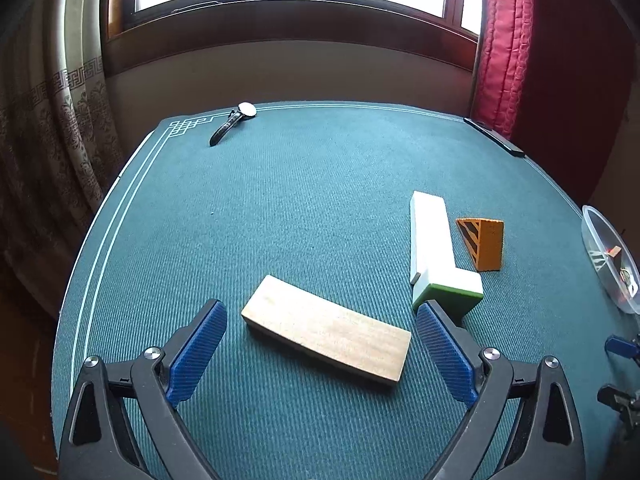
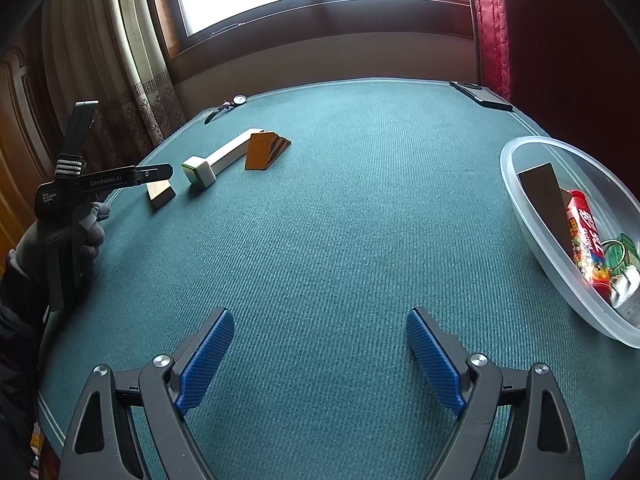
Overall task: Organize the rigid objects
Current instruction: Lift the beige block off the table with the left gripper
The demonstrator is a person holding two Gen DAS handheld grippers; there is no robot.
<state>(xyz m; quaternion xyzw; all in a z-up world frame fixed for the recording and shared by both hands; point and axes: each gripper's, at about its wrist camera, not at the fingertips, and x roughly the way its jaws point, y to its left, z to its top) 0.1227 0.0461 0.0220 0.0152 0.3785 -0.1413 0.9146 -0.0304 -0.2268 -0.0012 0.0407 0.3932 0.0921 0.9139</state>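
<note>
Ribbed blue jaws of both grippers apart, smooth wooden block unheld, woven green tablecloth

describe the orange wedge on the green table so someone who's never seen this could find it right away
On the green table under the window, find the long white bar with a green-edged block at one end. The orange wedge stands just beside that bar. It is the only orange piece, with black diagonal stripes on its sloped face.
</note>
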